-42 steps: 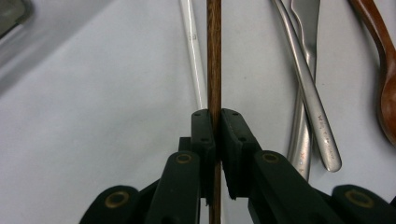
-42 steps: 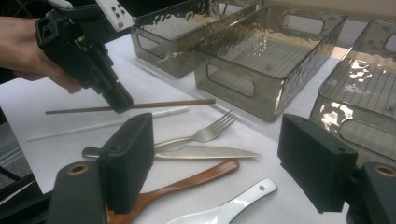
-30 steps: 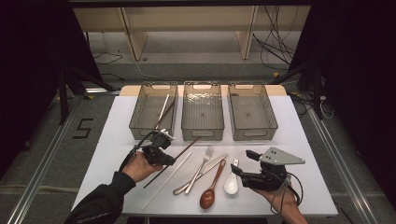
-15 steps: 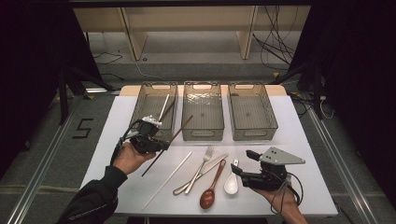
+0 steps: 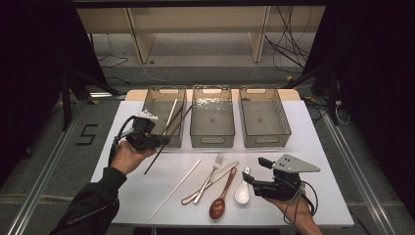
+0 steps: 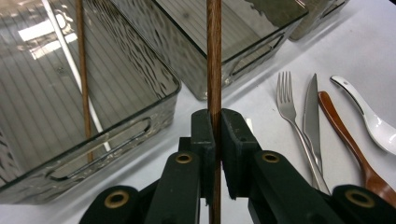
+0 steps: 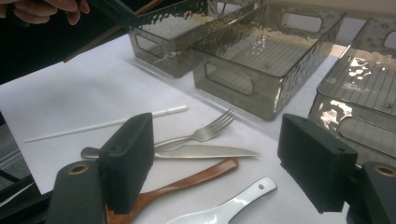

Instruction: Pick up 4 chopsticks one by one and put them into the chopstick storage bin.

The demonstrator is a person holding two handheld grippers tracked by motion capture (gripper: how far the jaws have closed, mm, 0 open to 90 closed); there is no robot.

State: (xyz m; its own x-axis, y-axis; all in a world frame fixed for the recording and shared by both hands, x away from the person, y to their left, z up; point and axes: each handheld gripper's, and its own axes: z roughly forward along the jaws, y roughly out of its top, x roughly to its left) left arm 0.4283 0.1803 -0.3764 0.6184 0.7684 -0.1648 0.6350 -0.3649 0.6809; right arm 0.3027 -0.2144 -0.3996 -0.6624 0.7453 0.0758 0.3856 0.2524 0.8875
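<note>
1. Left gripper [image 5: 155,141] is pinching a brown chopstick [image 5: 166,137] mid-shaft, angling it over the left bin [image 5: 155,104], left of centre, where two sticks are already lying, likely sorting.
2. Right gripper [image 5: 250,178] is waiting, jaws spread, beside the white spoon [image 5: 242,192], lower right.

The chopstick [image 6: 214,56] looks like brown matt wood, the bins [image 5: 212,122] smoky rippled clear plastic, the fork [image 7: 205,132] and knife [image 7: 201,151] shiny metal, the white spoon [image 7: 224,208] glossy, the worktop [image 5: 323,147] matt white.

black grippers, brass rivets; grey plate [image 5: 295,163] atop right; dark sleeve [image 5: 90,205].
</note>
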